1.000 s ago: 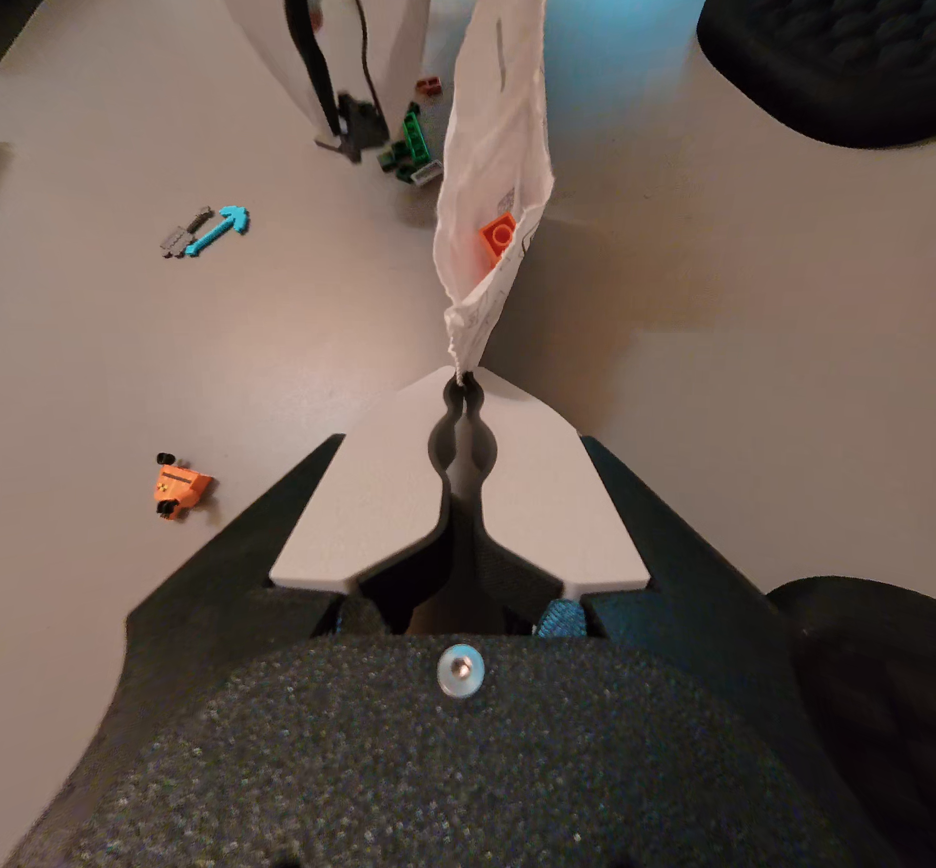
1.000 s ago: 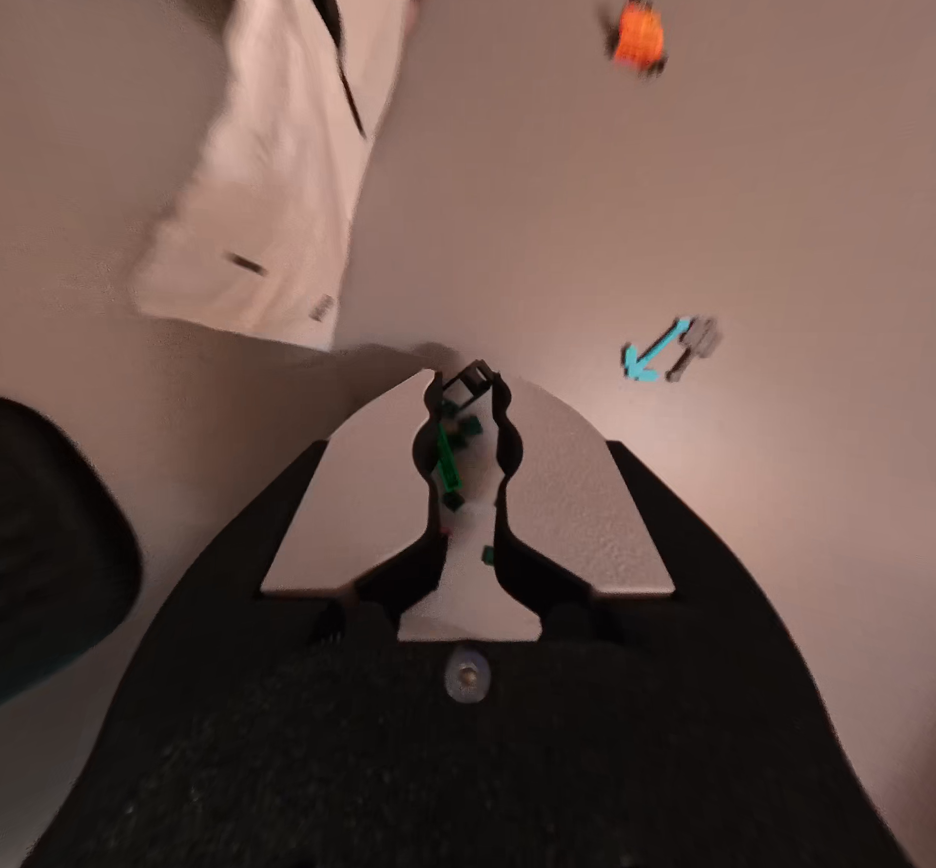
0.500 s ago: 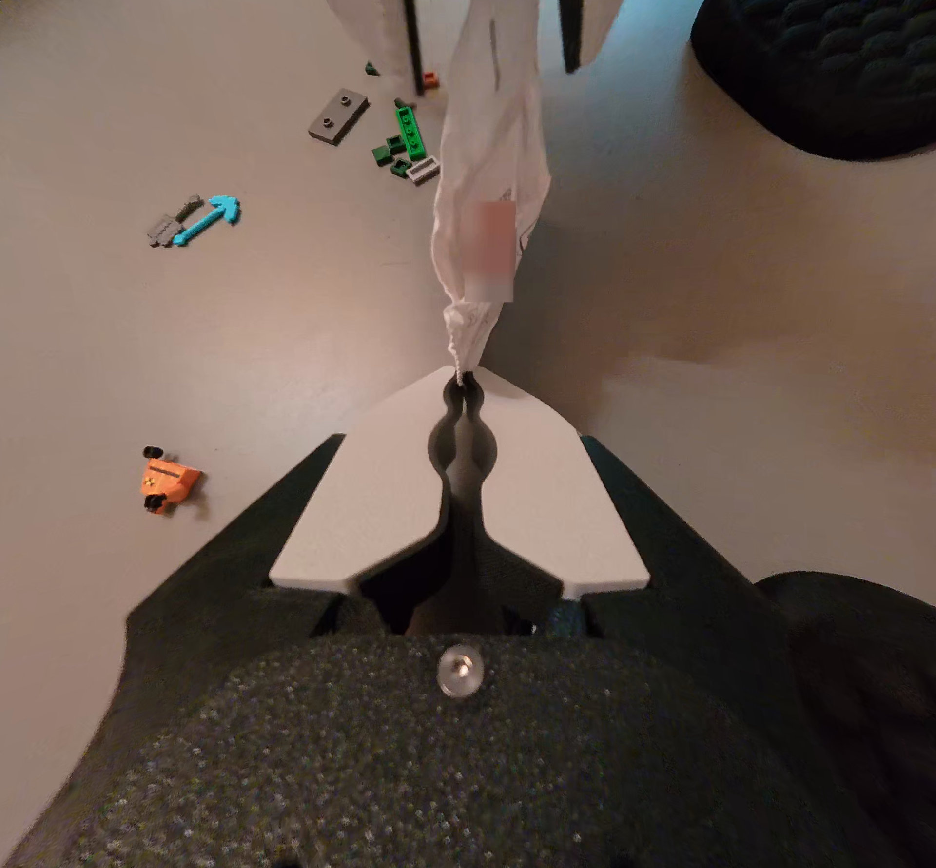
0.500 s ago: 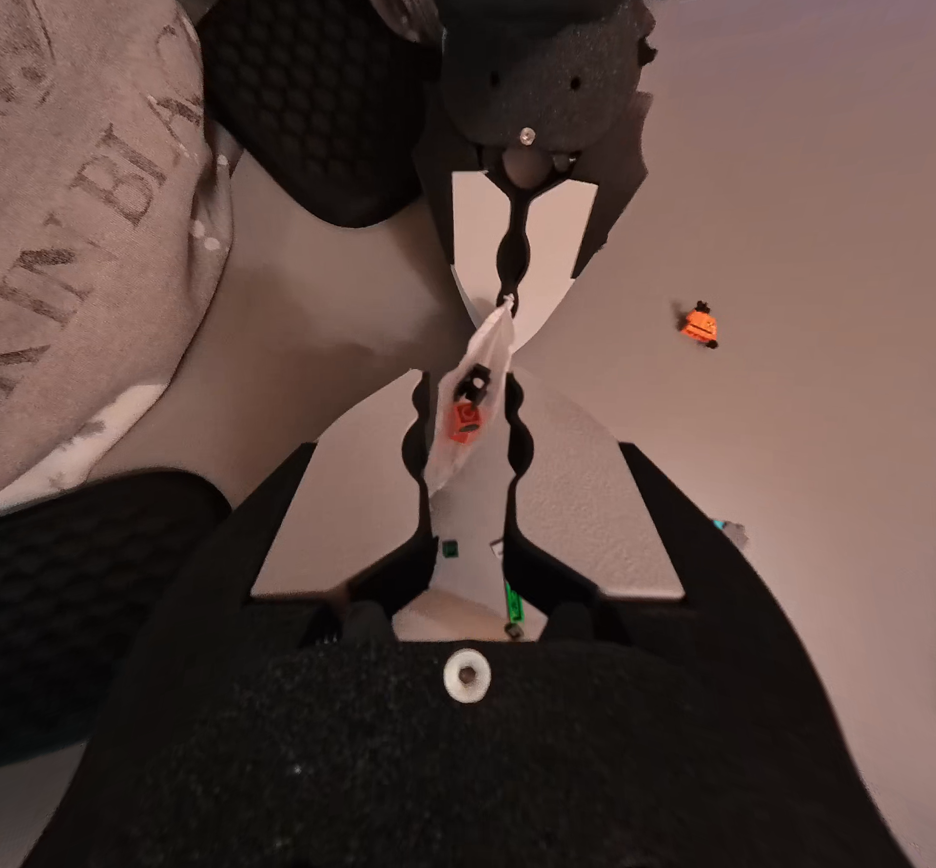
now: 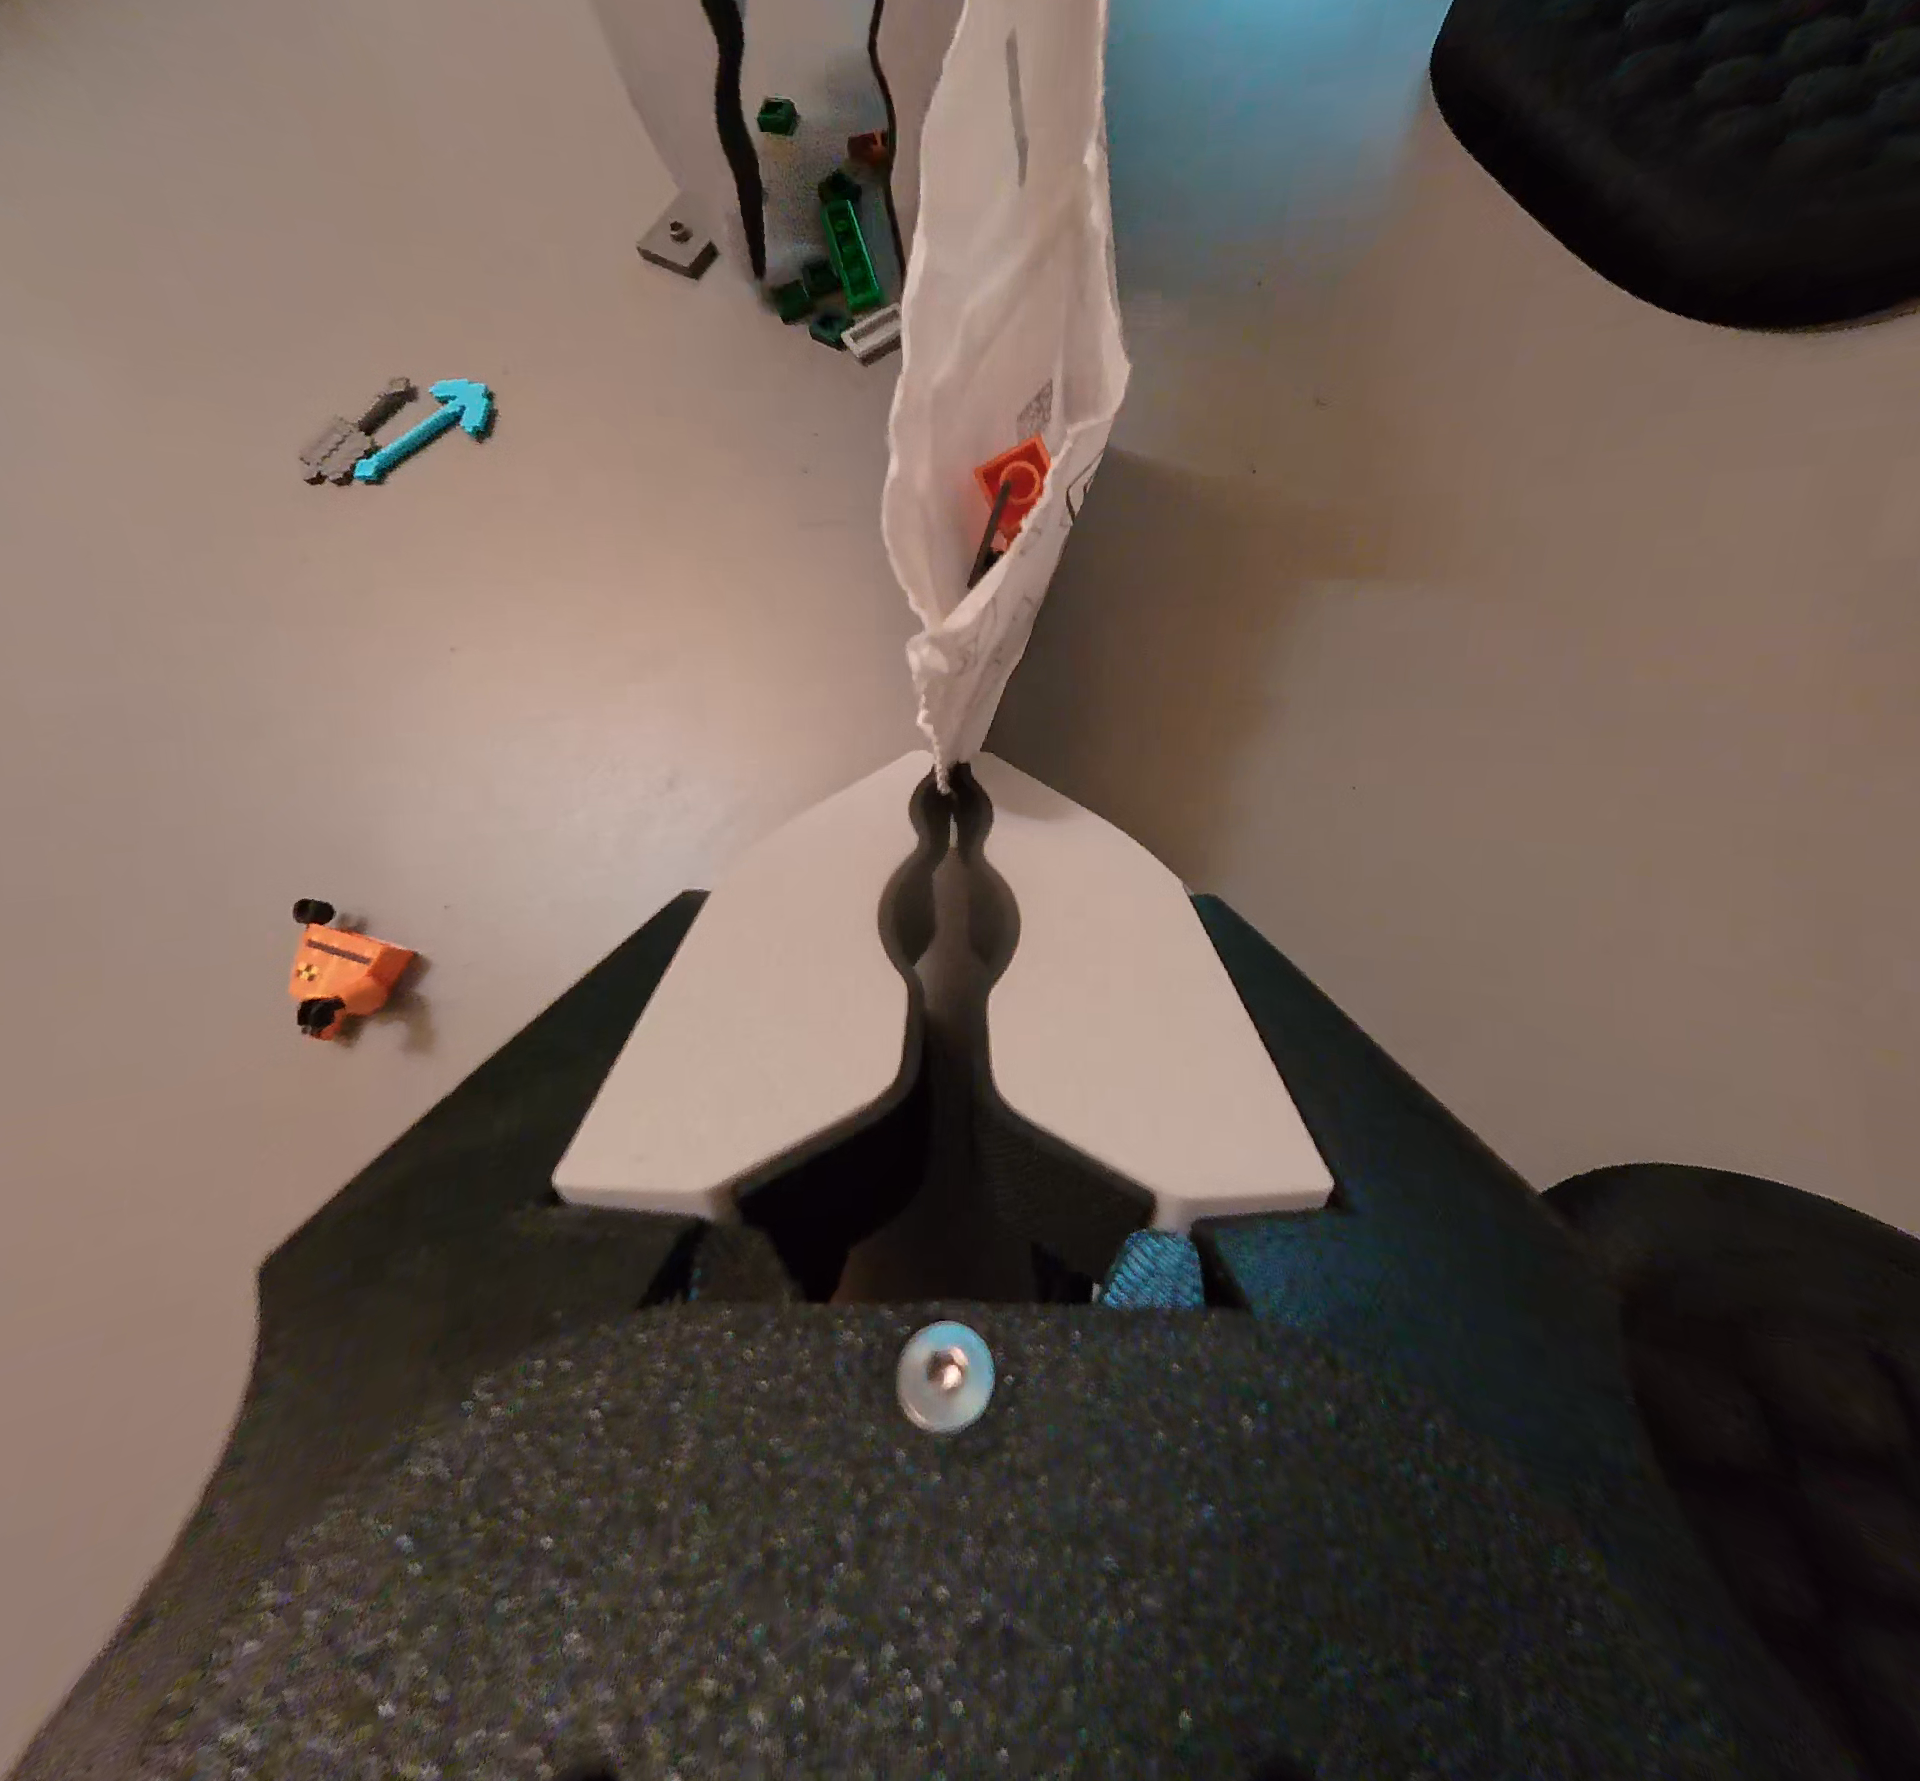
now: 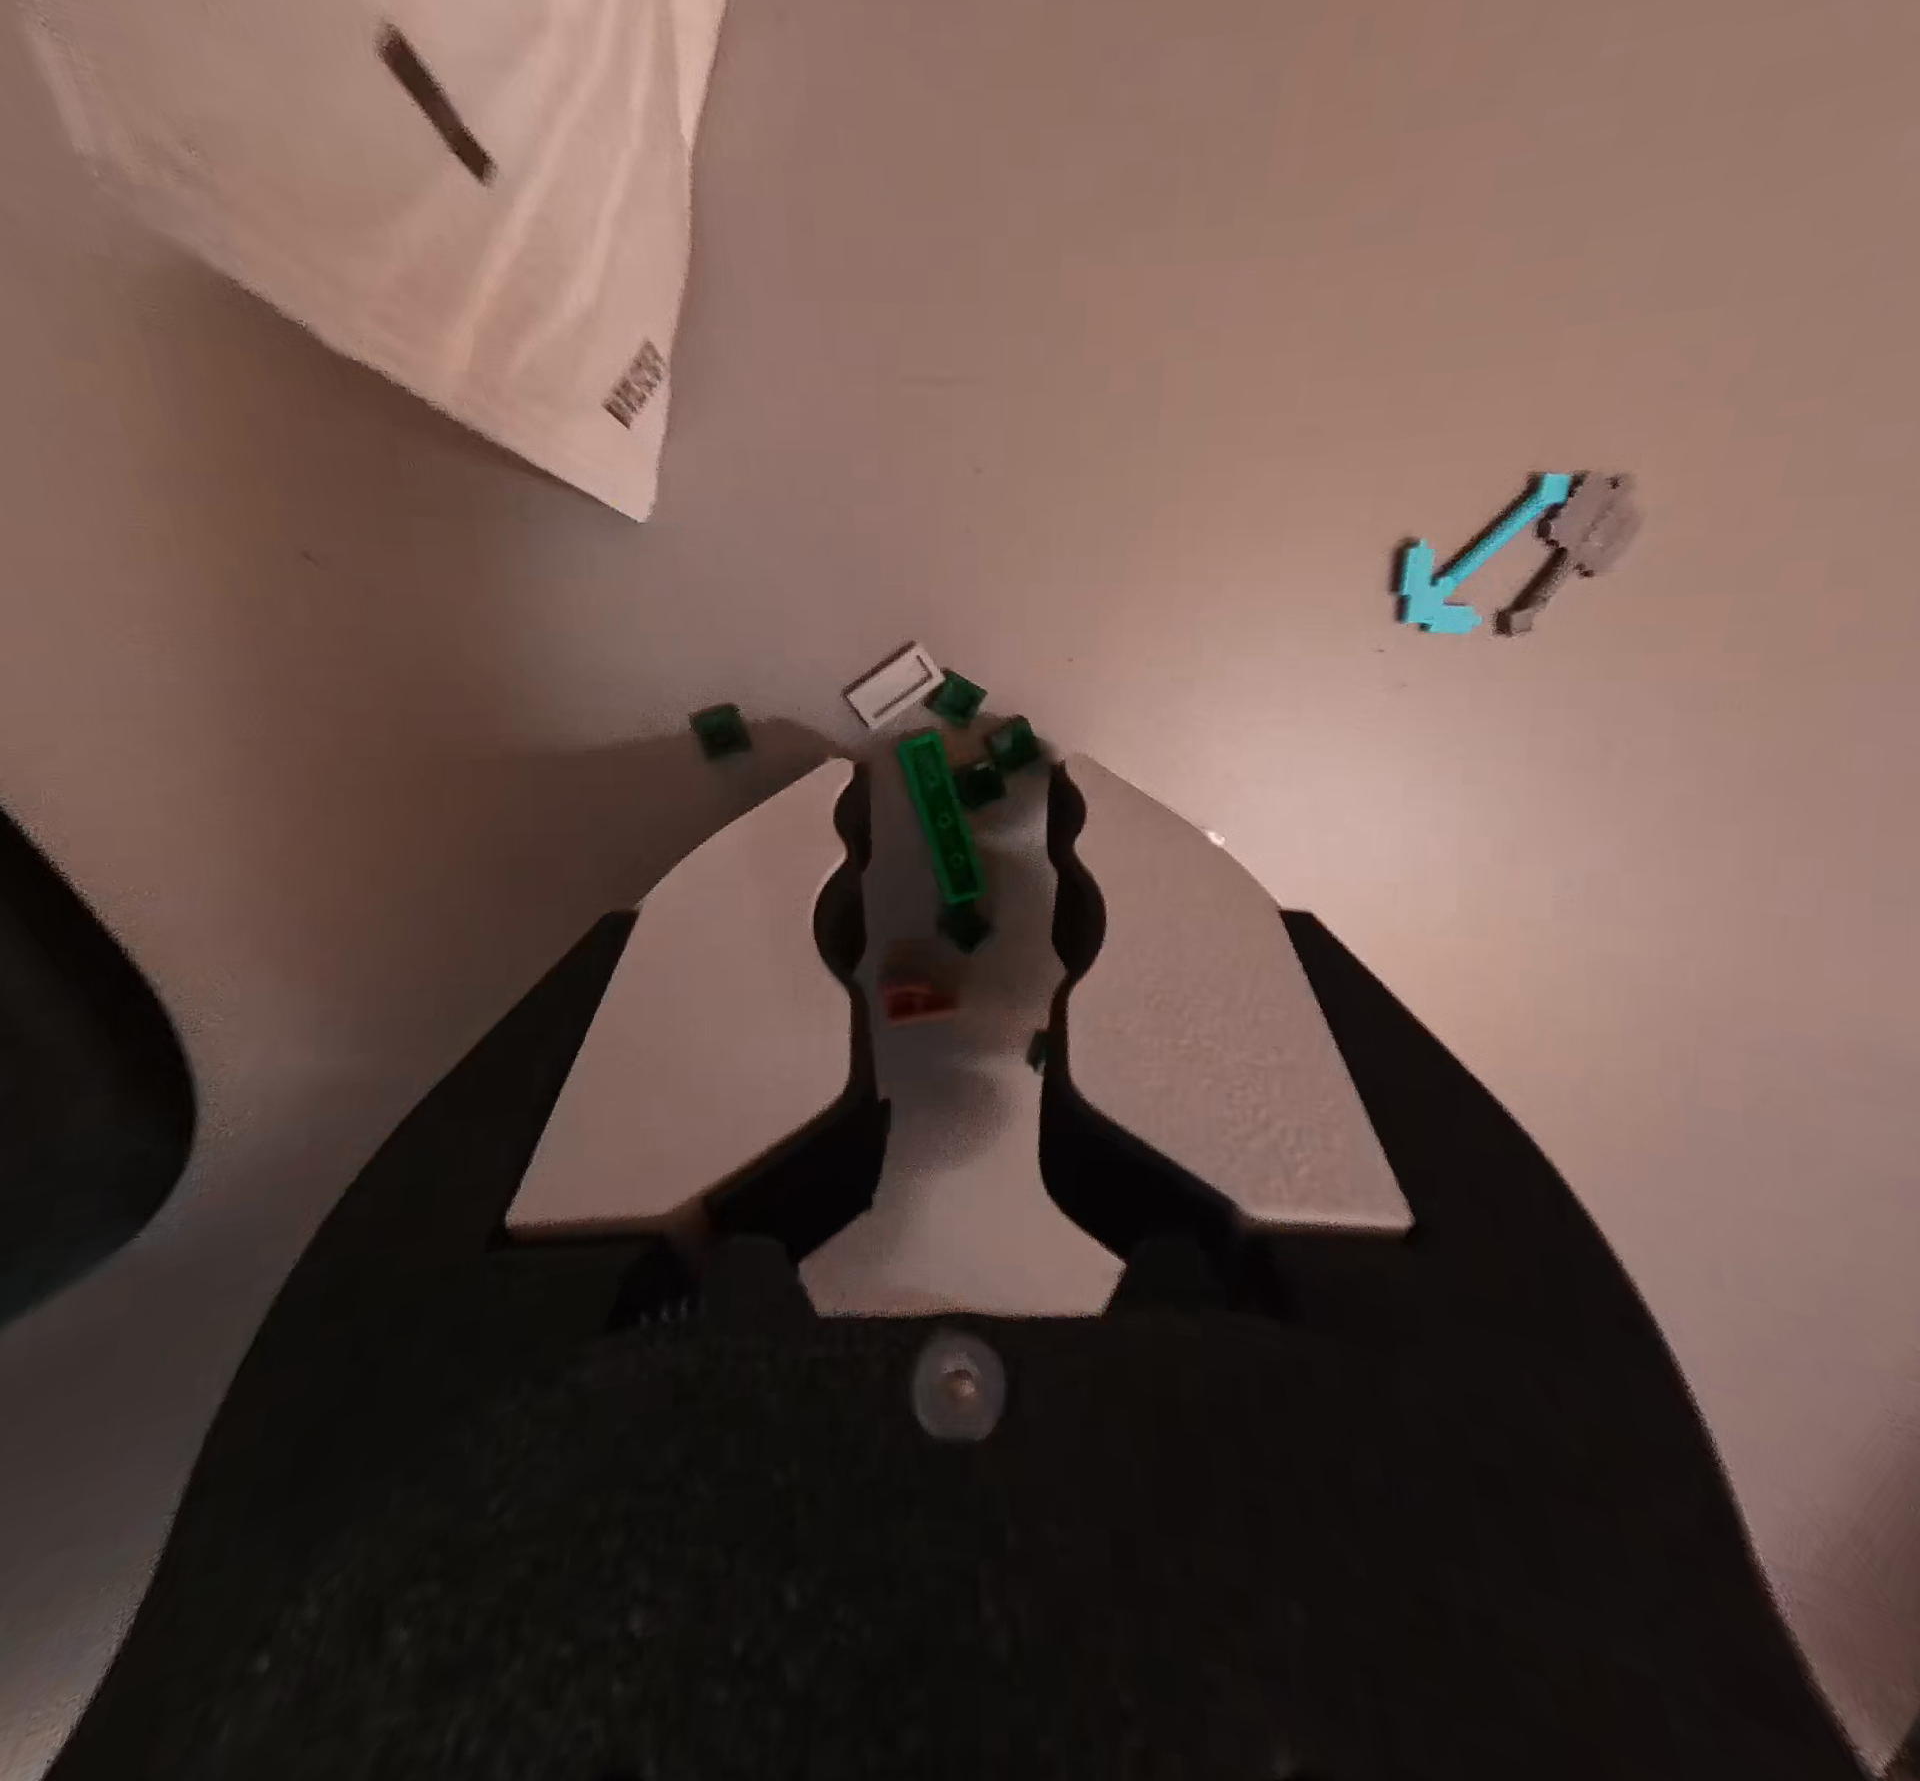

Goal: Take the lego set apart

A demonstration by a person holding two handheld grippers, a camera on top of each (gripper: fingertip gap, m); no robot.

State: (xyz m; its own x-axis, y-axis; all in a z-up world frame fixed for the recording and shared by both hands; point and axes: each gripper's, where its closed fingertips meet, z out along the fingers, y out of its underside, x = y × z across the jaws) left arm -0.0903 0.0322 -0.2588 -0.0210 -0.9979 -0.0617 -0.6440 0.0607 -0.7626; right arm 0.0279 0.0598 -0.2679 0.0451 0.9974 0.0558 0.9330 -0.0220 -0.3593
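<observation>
Beige table (image 5: 1455, 692), black quilted cushion (image 5: 1704, 90) at its far right, another dark cushion (image 6: 73, 1087) nearby.

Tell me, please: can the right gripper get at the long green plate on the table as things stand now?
Probably yes. The right gripper is open and empty, and the long green plate lies on the table in the gap between its fingers. Small dark green pieces crowd it, so they may get pinched too.

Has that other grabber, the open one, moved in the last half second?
Yes. The right gripper has dropped from facing the white bag to hovering over the loose green bricks on the table, open and empty.
</observation>
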